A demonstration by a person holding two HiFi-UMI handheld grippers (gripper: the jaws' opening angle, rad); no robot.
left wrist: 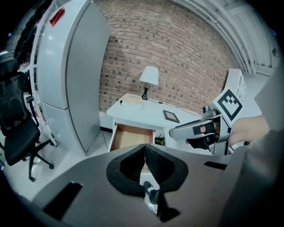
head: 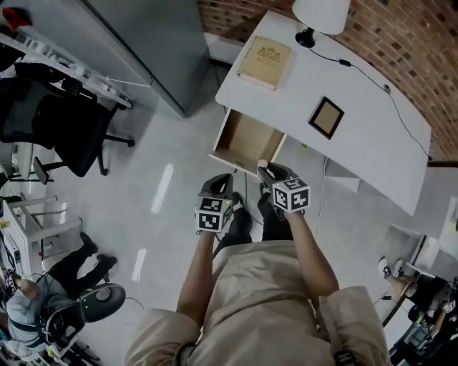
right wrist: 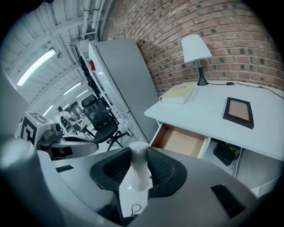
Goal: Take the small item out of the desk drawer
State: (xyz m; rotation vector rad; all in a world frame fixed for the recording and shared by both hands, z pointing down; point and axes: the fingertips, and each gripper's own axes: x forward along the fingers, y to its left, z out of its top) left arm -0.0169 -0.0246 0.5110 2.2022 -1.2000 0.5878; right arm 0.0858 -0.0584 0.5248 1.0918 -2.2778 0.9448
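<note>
The white desk [head: 358,78] has its wooden drawer [head: 247,139] pulled open, and the inside looks bare. My right gripper [head: 265,170] is held just in front of the drawer. It is shut on a small white bottle-shaped item [right wrist: 139,166], which stands upright between the ribbed pads. In the right gripper view the drawer [right wrist: 183,141] lies beyond the jaws. My left gripper [head: 223,180] hangs beside it to the left, its jaws closed together with nothing in them [left wrist: 144,150]. The left gripper view shows the drawer [left wrist: 132,136] ahead and the right gripper [left wrist: 195,129] to the right.
On the desk lie a tan book [head: 265,62], a white lamp [head: 320,14] with its cord, and a dark picture frame [head: 326,116]. A grey cabinet [head: 157,43] stands left of the desk. A black office chair [head: 57,121] and a seated person [head: 43,300] are at the left.
</note>
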